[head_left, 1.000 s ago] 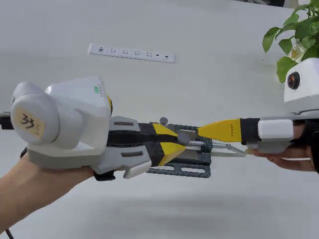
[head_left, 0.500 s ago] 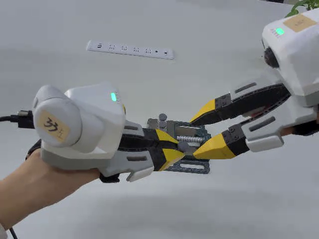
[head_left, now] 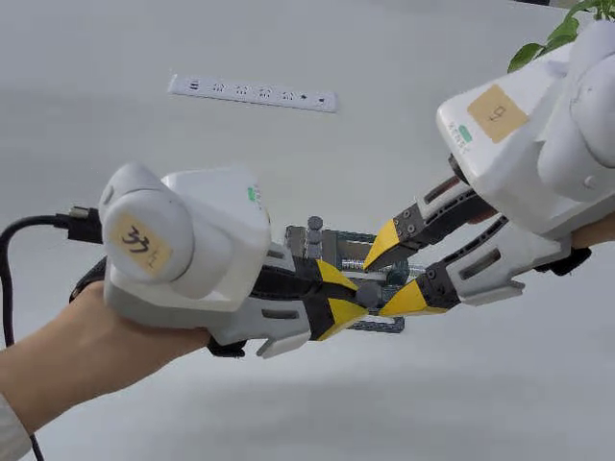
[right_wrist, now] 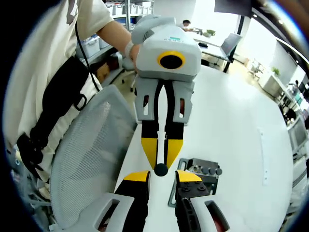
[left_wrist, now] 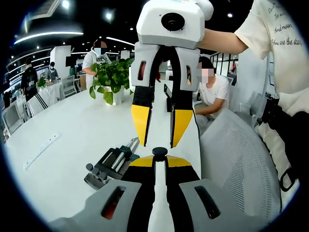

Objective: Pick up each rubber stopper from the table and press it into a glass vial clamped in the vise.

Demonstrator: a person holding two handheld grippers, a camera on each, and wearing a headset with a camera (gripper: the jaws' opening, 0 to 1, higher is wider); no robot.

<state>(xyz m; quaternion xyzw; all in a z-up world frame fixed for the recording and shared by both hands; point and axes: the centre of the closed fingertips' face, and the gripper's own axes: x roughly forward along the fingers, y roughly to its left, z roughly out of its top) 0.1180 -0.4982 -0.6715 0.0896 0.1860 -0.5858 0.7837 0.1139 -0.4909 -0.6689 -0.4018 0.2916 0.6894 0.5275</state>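
Left gripper [head_left: 348,296]: clenched on the rubber stopper [head_left: 368,293], frame centre, in front of the vise [head_left: 332,242].
Right gripper [head_left: 389,279]: jaws spread; swung in from the right within 1 s, tips now either side of the stopper.
Meaning: I read a handover; pressing not begun.

claws [head_left: 360,296] [head_left: 375,289] — 2 | vise [head_left: 336,246] — 1 | held stopper [head_left: 368,293] — 1 | power strip [head_left: 252,93] — 1

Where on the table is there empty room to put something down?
Bare white table lies between the power strip and the vise, and again on the near side, in front of both tools. It is crowded in the middle: the left tool, shut on a rubber stopper, meets the open right tool at the vise.
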